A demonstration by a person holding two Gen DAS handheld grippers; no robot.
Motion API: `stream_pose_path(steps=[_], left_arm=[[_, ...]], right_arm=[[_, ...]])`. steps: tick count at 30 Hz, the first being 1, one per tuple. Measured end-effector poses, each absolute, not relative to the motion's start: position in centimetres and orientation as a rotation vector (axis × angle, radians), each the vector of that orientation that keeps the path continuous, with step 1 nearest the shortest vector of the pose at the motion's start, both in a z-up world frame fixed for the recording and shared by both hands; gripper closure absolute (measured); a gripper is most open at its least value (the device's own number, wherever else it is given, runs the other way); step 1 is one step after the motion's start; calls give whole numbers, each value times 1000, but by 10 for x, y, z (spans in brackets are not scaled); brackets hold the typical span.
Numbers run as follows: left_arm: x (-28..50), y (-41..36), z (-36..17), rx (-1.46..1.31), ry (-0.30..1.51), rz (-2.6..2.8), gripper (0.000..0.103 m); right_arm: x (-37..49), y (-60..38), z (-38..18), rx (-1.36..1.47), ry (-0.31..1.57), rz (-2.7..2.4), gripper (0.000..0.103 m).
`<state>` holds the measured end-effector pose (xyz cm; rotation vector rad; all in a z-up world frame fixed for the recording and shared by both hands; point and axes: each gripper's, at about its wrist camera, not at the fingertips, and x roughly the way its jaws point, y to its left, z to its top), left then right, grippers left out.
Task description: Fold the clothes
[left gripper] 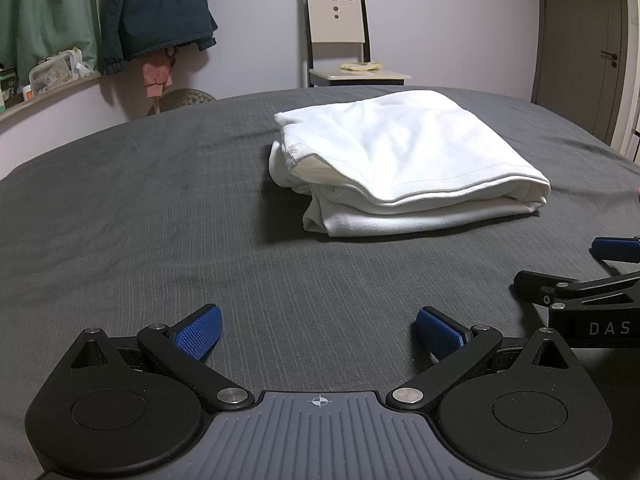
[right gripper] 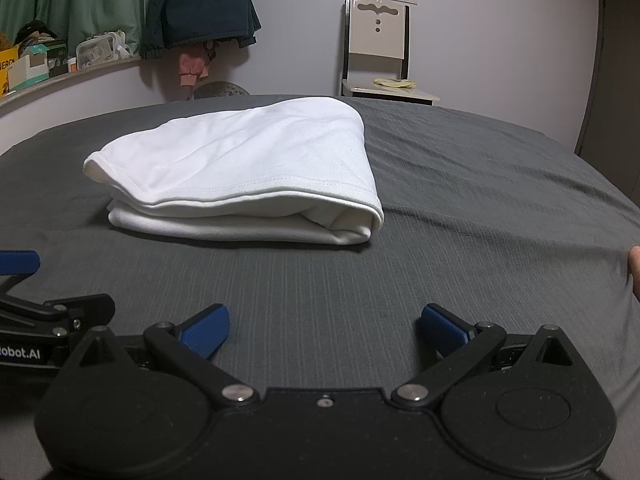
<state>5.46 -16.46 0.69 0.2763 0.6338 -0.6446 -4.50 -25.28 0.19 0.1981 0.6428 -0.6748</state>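
Note:
A white garment [left gripper: 404, 160] lies folded into a thick stack on the dark grey bedspread [left gripper: 140, 200]; in the right wrist view the same folded garment [right gripper: 244, 172] sits ahead and to the left. My left gripper [left gripper: 319, 330] hovers low over the bedspread, well short of the garment, open with nothing between its blue pads. My right gripper [right gripper: 325, 330] is also open and empty, short of the garment. Each gripper shows at the edge of the other's view: the right gripper [left gripper: 592, 276] on the right, the left gripper [right gripper: 36, 284] on the left.
A cream chair [left gripper: 340, 40] with a yellow item on its seat stands beyond the bed. A dark jacket [left gripper: 156, 12] and green curtain [left gripper: 48, 12] hang at the left wall above a cluttered shelf [left gripper: 48, 76]. A door [left gripper: 580, 40] is at right. A fingertip [right gripper: 635, 260] shows at the right edge.

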Motion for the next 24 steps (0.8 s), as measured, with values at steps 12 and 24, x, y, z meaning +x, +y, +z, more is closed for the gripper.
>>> stream_pose_path(steps=[12,24], left_arm=[[55,-165,7,275,633,-643,0],[55,-166,6,275,632,-642,0]], right_arm=[[-45,-252,1,197,642,-677,0],[-44,-253,1,195,641,-676,0]])
